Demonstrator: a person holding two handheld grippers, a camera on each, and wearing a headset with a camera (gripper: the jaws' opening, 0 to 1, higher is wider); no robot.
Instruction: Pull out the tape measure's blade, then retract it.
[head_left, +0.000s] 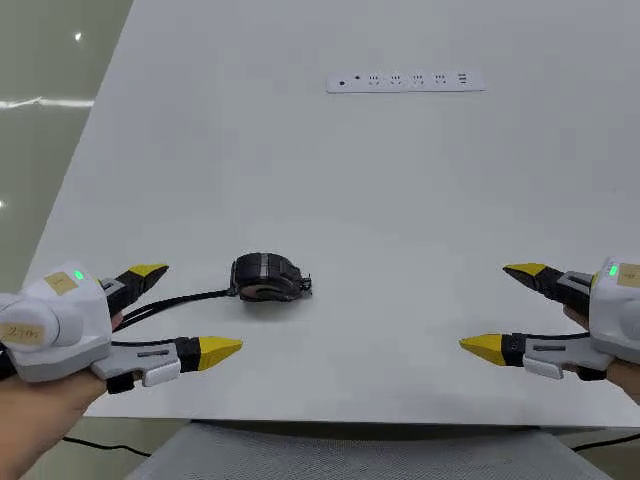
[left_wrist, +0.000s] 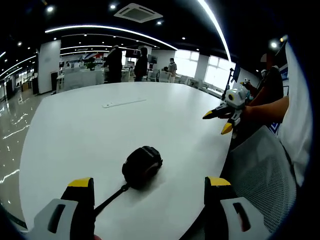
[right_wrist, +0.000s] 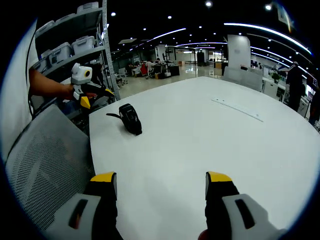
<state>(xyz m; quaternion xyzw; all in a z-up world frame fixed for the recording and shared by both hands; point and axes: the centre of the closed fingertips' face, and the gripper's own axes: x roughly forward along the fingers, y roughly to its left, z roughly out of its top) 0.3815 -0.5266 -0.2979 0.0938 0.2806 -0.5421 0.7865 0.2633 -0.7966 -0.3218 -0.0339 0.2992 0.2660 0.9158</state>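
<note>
- Tape measure (head_left: 266, 278) lies on the bench (head_left: 400, 180), blade in, black strap (head_left: 190, 298) trailing toward the left gripper (head_left: 202, 307).
- Left gripper spread, empty, near the case; right gripper (head_left: 484, 306) spread, empty, well apart.
- Judgement: left pins the case firmly; right pinches the blade hook, draws level, eases it back.

matt white table (head_left: 400, 250), black rubbery tape measure (head_left: 267, 278)

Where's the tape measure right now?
In the head view the tape measure lies on the table, left of centre, just beyond the left gripper.
</note>
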